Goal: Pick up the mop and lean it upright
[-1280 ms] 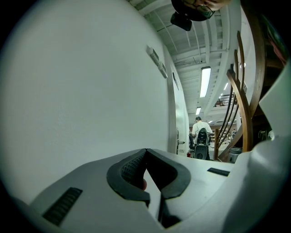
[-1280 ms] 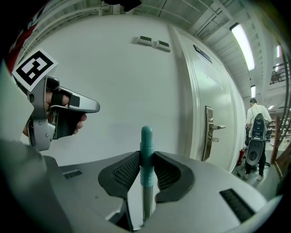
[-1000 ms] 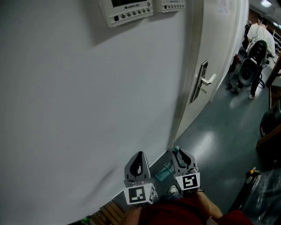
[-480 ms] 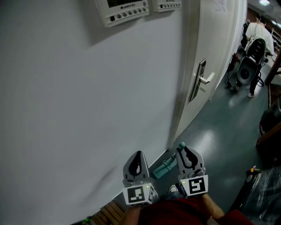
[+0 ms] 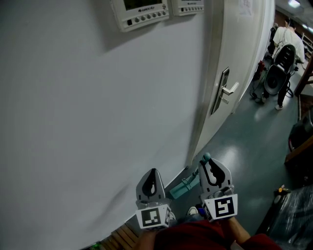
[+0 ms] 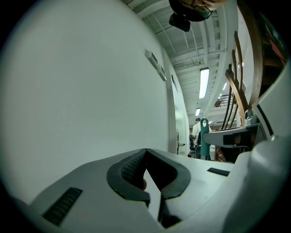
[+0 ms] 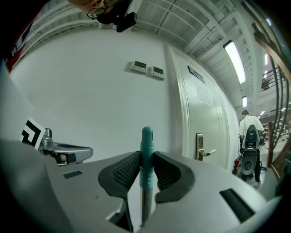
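Landmark: a white door [image 5: 242, 53] with a lever handle [image 5: 228, 92] served as the reference for every place below.
Mop: the mop [image 5: 183, 188] stood close to upright just beside the door's frame. Its teal head sat low at the foot of the wall [image 5: 88, 122]. Whether the head touched the floor [image 5: 244, 146] could not be told.
Right tongs: the right tongs [image 7: 146, 160] were clamped narrow on the mop's teal grip. The pads pressed both sides and the handle's tip poked out above them. They were nearer the door than the other pair.
Left tongs: the left tongs [image 6: 145, 152] were closed tip to tip with nothing between. They hung farther from the door, close to the wall and apart from the mop.
Control panels: two pale control panels [image 5: 142, 12] sat high on the wall, on the frame side of the door.
Person: a person in a white top [image 5: 288, 36] stood well beyond the door, beside a dark wheeled machine [image 5: 276, 73].
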